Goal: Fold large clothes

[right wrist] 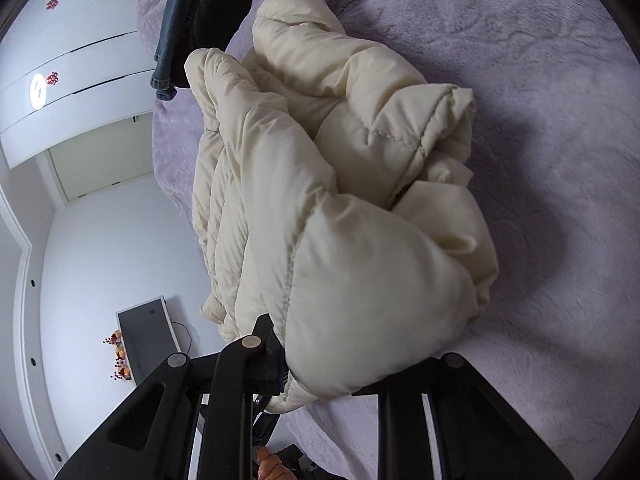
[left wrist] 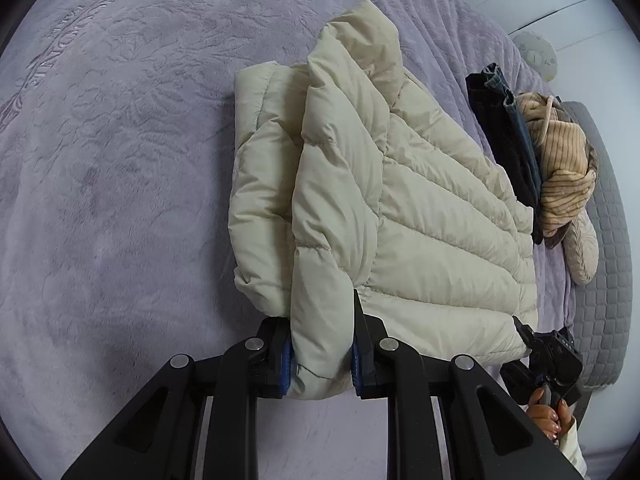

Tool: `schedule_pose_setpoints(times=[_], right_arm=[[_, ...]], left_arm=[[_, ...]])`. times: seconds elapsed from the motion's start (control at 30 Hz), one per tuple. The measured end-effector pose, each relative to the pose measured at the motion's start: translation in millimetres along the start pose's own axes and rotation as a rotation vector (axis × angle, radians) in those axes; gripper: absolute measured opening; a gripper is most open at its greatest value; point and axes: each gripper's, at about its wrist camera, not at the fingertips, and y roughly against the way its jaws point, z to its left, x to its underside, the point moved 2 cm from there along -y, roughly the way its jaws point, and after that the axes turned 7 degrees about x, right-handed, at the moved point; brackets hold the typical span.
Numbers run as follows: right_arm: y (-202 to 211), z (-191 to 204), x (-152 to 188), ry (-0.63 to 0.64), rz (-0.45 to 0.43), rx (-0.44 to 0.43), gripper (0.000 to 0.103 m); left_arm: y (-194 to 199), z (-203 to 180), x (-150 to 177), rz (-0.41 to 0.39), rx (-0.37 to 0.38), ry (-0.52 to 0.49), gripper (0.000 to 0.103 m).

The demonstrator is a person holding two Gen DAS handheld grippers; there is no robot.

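A cream puffer jacket (left wrist: pixel 380 200) lies partly folded on the lilac bedspread (left wrist: pixel 120 160). My left gripper (left wrist: pixel 322 356) is shut on a padded edge of the jacket near its hem. In the left wrist view my right gripper (left wrist: pixel 536 344) sits at the jacket's other corner. In the right wrist view the jacket (right wrist: pixel 340 200) bulges over my right gripper (right wrist: pixel 320 384); its left finger (right wrist: pixel 266 360) presses the fabric and the right finger is hidden under it.
Dark jeans (left wrist: pixel 508 140) and a tan striped garment (left wrist: pixel 560 168) lie beyond the jacket near a grey quilted edge (left wrist: pixel 604 280). The right wrist view shows white cupboards (right wrist: pixel 72 80), a floor and a grey monitor (right wrist: pixel 148 336).
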Motion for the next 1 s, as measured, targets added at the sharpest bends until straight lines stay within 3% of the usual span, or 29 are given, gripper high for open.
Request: schedule_pose_setpoints(times=[0.3, 0.33, 0.37, 0.43, 0.53, 0.67, 0.77, 0.83, 0.87, 0.9, 0.93, 1.0], right_arm=[[20, -24, 29, -0.003, 0.021, 0.055, 0.022], [21, -24, 29, -0.003, 0.022, 0.062, 0.025], [26, -31, 29, 0.002, 0.024, 0.078, 0.026], [28, -28, 30, 0.022, 0.028, 0.12, 0.036], [37, -19, 34, 0.101, 0.055, 0.218, 0.06], [53, -1, 49, 0.275, 0.089, 0.386, 0.062], [64, 17, 66, 0.407, 0.094, 0.445, 0.062], [69, 31, 78, 0.488, 0.086, 0.447, 0.055], [71, 40, 84, 0.528, 0.082, 0.439, 0.047], [71, 47, 90, 0.563, 0.082, 0.432, 0.028], [68, 55, 92, 0.591, 0.078, 0.43, 0.019], [60, 75, 96, 0.658, 0.062, 0.418, 0.015]], left_arm=[[7, 6, 46, 0.059, -0.075, -0.02, 0.026], [10, 7, 48, 0.063, -0.105, -0.024, 0.036], [13, 8, 50, 0.065, -0.139, -0.029, 0.055], [22, 7, 53, 0.053, -0.183, -0.042, 0.069], [40, 2, 53, 0.033, -0.196, -0.076, 0.069], [65, -3, 46, -0.023, -0.222, -0.129, 0.069], [73, -11, 31, -0.06, -0.228, -0.159, 0.069], [75, -17, 20, -0.082, -0.22, -0.176, 0.069], [74, -21, 15, -0.09, -0.213, -0.186, 0.069], [71, -27, 8, -0.094, -0.206, -0.196, 0.069], [67, -32, 3, -0.098, -0.202, -0.209, 0.069], [55, -45, -8, -0.104, -0.207, -0.24, 0.069]])
